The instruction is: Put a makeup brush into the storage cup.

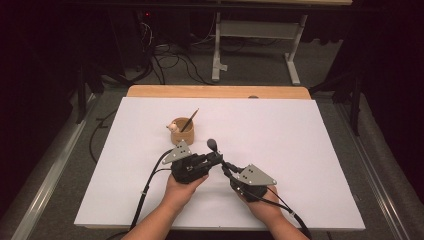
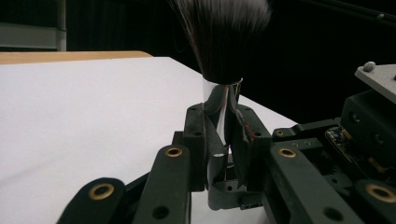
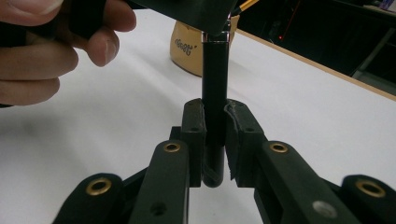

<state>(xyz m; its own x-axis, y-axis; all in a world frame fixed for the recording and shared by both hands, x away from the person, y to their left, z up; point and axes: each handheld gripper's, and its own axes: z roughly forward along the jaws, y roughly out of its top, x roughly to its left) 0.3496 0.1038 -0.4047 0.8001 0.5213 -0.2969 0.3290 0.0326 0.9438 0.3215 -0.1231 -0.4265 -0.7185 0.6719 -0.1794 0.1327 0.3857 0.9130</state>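
L gripper (image 2: pixel 219 135) clenched on makeup brush (image 2: pixel 223 56) ferrule, bristles up | R gripper (image 3: pixel 215 135) clenched on its black handle | brush held above table (image 1: pixel 300 150) mid-front, near the pen cup (image 1: pixel 182 132) | progress: brush lifted, handover pending, not yet stowed

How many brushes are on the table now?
1: the makeup brush, held above the sheet by both tongs. A pencil-like stick leans in the cup; more may be hidden inside.
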